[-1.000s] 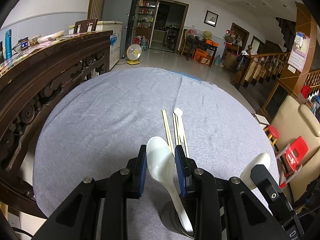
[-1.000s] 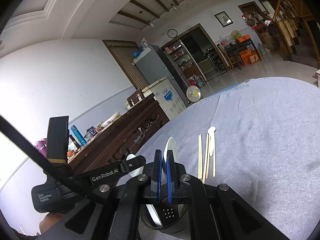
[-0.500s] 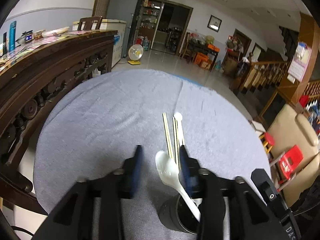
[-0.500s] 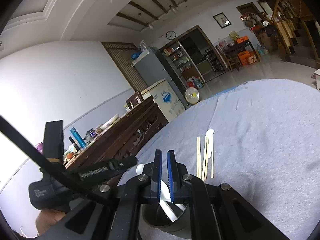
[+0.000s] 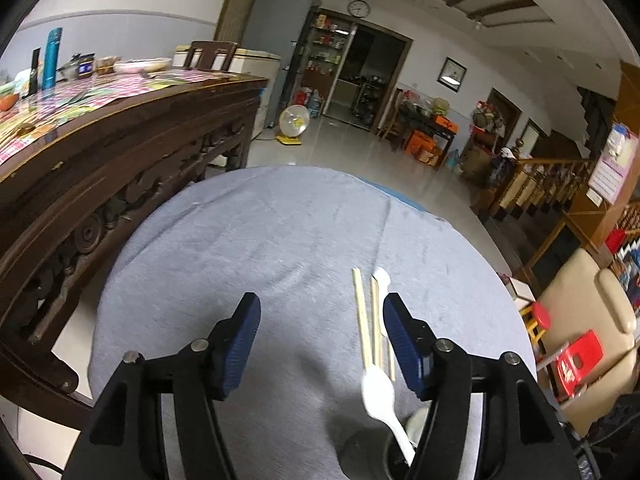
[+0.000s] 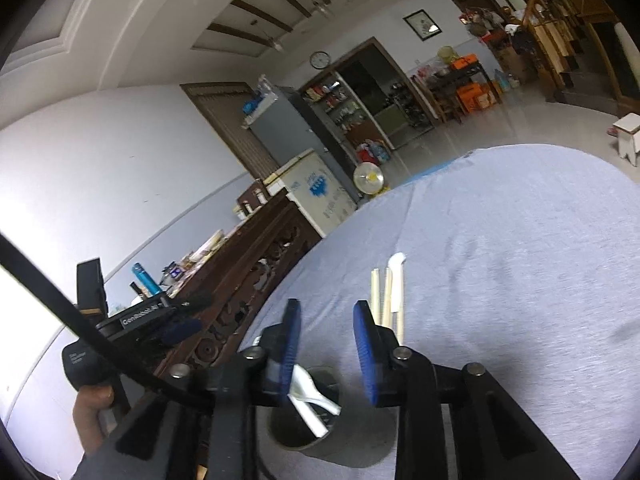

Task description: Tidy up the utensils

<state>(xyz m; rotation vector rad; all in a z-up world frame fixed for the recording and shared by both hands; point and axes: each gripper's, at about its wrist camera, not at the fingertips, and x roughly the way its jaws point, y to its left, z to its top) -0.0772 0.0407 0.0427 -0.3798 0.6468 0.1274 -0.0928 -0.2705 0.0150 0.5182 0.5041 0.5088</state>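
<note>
A dark cup point(image 6: 304, 424) stands on the grey cloth just below my right gripper point(image 6: 327, 320), with two white spoons point(image 6: 314, 402) leaning in it. The right jaws are opening and nothing is between the pads. My left gripper point(image 5: 322, 320) is also opening, wide and empty. One white spoon point(image 5: 378, 390) sticks up out of the cup point(image 5: 394, 454) beside its right finger. Farther out on the cloth lie wooden chopsticks point(image 5: 365, 320) point(image 6: 376, 292) and another white spoon point(image 5: 382, 280) point(image 6: 396, 264). In the right wrist view the left gripper point(image 6: 176, 322) shows at the left, held by a hand point(image 6: 94, 400).
The round table under the grey cloth point(image 5: 260, 248) ends close on the left, next to a dark carved wooden sideboard point(image 5: 100, 168) loaded with bottles and dishes. A beige armchair point(image 5: 592, 312) and a red stool point(image 5: 576, 360) stand off the right edge.
Both grippers let go of their white spoons, which now stand in the cup. Both jaws spread apart and both grippers drew back and up from the cup.
</note>
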